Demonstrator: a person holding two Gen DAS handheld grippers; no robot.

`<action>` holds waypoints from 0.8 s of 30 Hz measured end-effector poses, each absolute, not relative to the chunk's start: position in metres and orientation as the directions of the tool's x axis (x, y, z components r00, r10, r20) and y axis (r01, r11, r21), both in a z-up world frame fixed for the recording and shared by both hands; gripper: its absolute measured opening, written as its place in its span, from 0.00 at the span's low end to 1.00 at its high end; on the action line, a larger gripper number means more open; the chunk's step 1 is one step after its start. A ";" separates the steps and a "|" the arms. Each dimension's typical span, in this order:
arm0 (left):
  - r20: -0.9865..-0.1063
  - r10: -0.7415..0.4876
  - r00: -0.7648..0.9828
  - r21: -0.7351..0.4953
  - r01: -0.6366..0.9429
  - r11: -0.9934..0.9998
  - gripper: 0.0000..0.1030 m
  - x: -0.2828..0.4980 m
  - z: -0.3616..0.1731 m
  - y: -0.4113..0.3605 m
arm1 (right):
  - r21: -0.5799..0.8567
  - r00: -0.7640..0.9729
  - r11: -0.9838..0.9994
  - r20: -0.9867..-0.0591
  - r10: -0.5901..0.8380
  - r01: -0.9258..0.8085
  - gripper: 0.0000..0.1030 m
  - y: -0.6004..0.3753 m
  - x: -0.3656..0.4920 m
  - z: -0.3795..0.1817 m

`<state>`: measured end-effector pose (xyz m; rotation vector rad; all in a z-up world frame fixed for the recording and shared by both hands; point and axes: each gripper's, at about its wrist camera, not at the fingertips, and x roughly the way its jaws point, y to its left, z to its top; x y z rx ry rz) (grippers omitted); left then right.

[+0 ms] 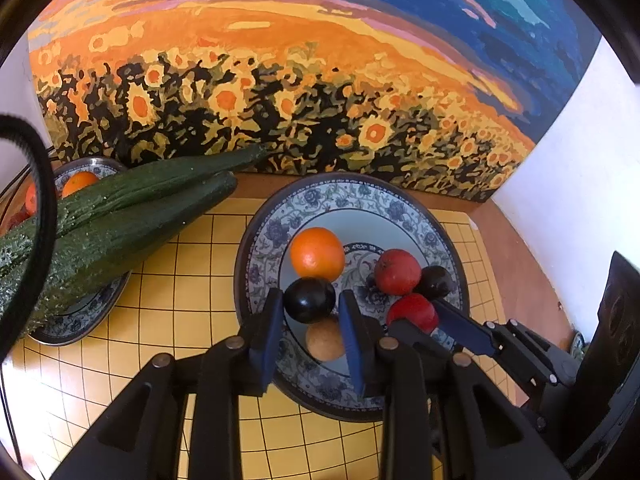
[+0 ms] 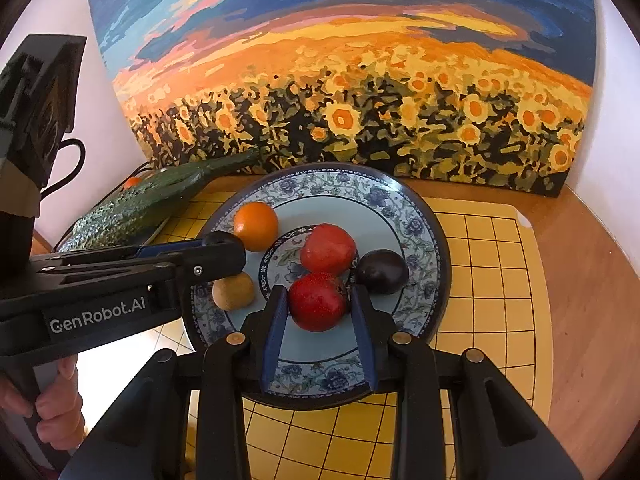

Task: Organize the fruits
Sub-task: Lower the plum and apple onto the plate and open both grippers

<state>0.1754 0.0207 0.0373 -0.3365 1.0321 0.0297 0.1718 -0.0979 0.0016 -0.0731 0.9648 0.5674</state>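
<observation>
Your left fingers point(image 1: 267, 322) are squeezed on a dark plum point(image 1: 309, 300), and your right fingers point(image 2: 279, 322) are squeezed on a red fruit point(image 2: 318, 301). Both fruits sit low over the blue flowered plate point(image 2: 416, 224), near its front. I cannot tell if they are lifted off it yet. Be careful, because round fruit is slippery and could pop out if you grip only its edge. Your two grippers are very close, so they could bump as you lift. The plum touches the orange point(image 1: 317, 254) and hangs just above a tan ball-shaped fruit point(image 1: 325, 340), so a quick pull might send those rolling. The red fruit touches another red fruit point(image 2: 328, 249), with a second plum point(image 2: 382, 271) beside it, and those could roll too. Lift straight up and slowly.
</observation>
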 end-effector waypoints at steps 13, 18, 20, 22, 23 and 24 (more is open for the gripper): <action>-0.842 -0.134 0.523 -0.254 -0.165 0.953 0.39 0.164 0.046 0.016 | 0.207 0.436 0.854 -0.788 0.434 -0.477 0.48 -0.106 0.165 0.010; -0.842 -0.135 0.522 -0.254 -0.164 0.953 0.39 0.155 0.052 0.017 | 0.216 0.437 0.855 -0.785 0.439 -0.471 0.50 -0.112 0.159 0.017; -0.842 -0.136 0.522 -0.257 -0.165 0.952 0.40 0.151 0.055 0.017 | 0.217 0.438 0.856 -0.785 0.438 -0.469 0.50 -0.114 0.156 0.019; -0.841 -0.138 0.523 -0.260 -0.167 0.951 0.40 0.147 0.057 0.018 | 0.222 0.438 0.858 -0.784 0.439 -0.462 0.50 -0.118 0.151 0.021; -0.842 -0.138 0.522 -0.260 -0.169 0.951 0.40 0.145 0.059 0.018 | 0.226 0.437 0.859 -0.785 0.440 -0.459 0.50 -0.118 0.150 0.022; -0.842 -0.137 0.521 -0.260 -0.169 0.951 0.40 0.142 0.060 0.018 | 0.229 0.436 0.860 -0.785 0.440 -0.457 0.50 -0.120 0.148 0.023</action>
